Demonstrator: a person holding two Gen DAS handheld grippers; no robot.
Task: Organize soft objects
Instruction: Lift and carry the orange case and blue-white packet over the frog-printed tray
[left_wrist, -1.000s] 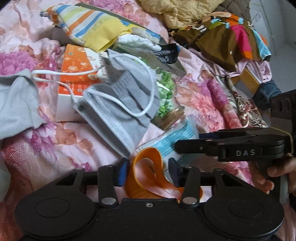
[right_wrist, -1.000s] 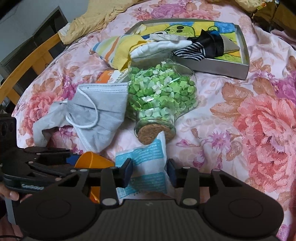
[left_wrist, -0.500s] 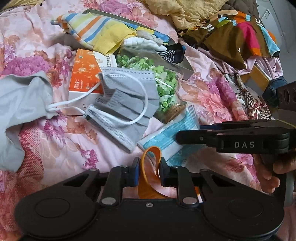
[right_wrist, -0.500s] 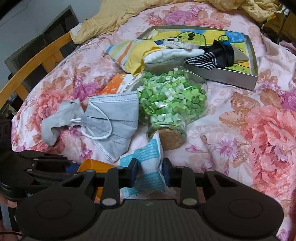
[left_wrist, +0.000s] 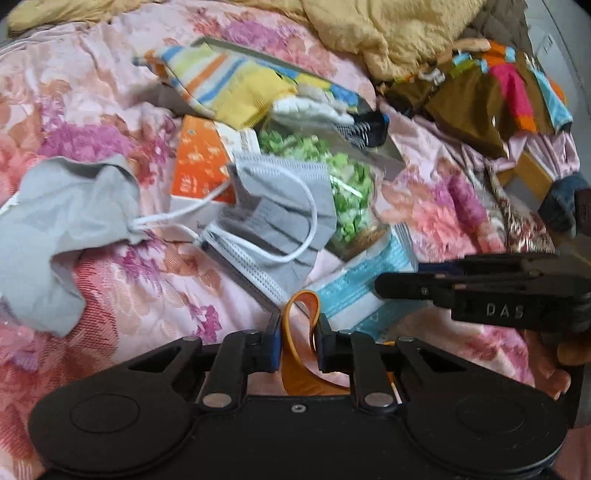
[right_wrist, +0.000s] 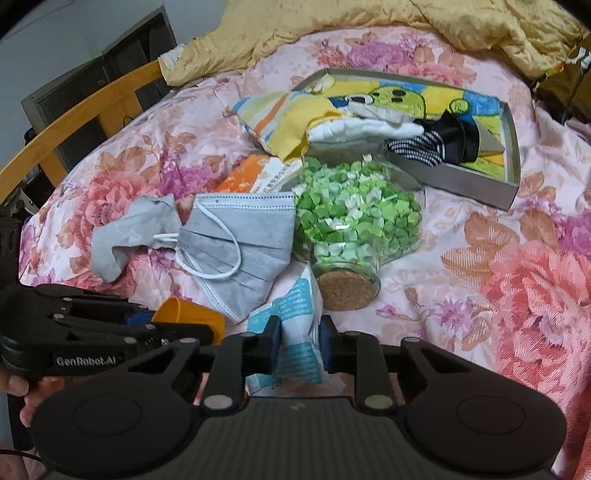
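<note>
My left gripper (left_wrist: 297, 341) is shut on an orange soft cup (left_wrist: 295, 354), squeezing its rim; the cup also shows in the right wrist view (right_wrist: 188, 315). My right gripper (right_wrist: 297, 345) is shut on a blue and white tissue packet (right_wrist: 291, 328), which also shows in the left wrist view (left_wrist: 362, 291). Both are lifted a little above the floral bedspread (right_wrist: 517, 295). A grey face mask (right_wrist: 236, 243) and a grey cloth (right_wrist: 129, 229) lie ahead. A metal tray (right_wrist: 509, 184) at the back holds a striped cloth (right_wrist: 288, 118), a white cloth and dark socks (right_wrist: 443, 142).
A glass jar of green paper stars (right_wrist: 354, 229) with a cork lies on its side in the middle. An orange box (left_wrist: 199, 162) lies beside the mask. A yellow blanket (right_wrist: 369, 18) and colourful clothes (left_wrist: 498, 92) are at the back. A wooden bed rail (right_wrist: 74, 118) runs on the left.
Both grippers closed: the left onto the orange cup, the right onto the tissue packet. Both have drawn back and risen, so more of the bed shows.
</note>
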